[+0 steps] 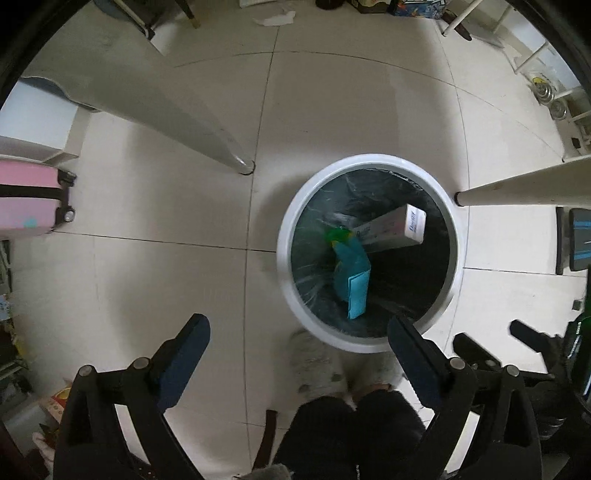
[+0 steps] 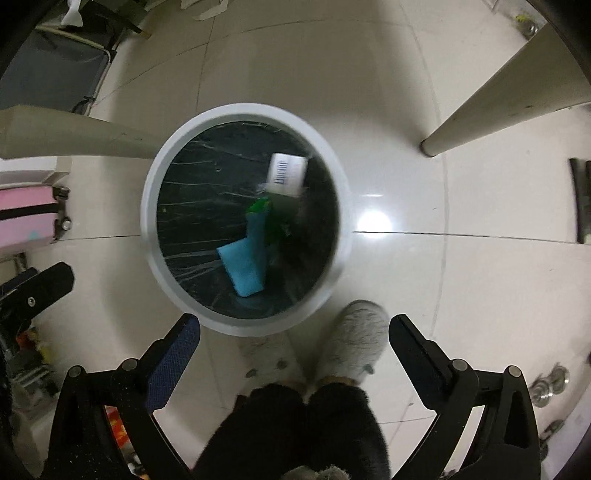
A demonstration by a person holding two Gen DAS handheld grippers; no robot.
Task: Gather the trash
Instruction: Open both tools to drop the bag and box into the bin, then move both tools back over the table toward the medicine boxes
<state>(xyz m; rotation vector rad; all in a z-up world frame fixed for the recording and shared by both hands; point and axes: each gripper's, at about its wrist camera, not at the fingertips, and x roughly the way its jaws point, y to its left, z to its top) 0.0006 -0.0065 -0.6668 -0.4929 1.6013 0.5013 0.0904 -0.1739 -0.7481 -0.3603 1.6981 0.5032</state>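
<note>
Both grippers hang over the bin w/ jaws spread wide, nothing btwn them: left gripper, right gripper. Trash is already inside the bin, on the black liner.

Risks from here, as I judge it:
- More trash seems left on the floor, e.g. the white paper scrap far off by the chair legs. Reaching it means going past the table legs; jaws or arm could knock one.
- Bin is light-looking and sits just in front of the person's slippers; a step fwd could kick or tip it, spilling the load.
- White box leans up against the bin wall, end up near rim level; another item dropped on it could bounce out or lever it over.
- Flat paper on tile is hard to pinch; jaws may scrape and slide it instead.

Count in bin: 1 white box, 1 blue folded carton, 1 green bit (can't tell what it is). Outside: 1 paper scrap, 2 table legs in left view, 1 pink suitcase.
</note>
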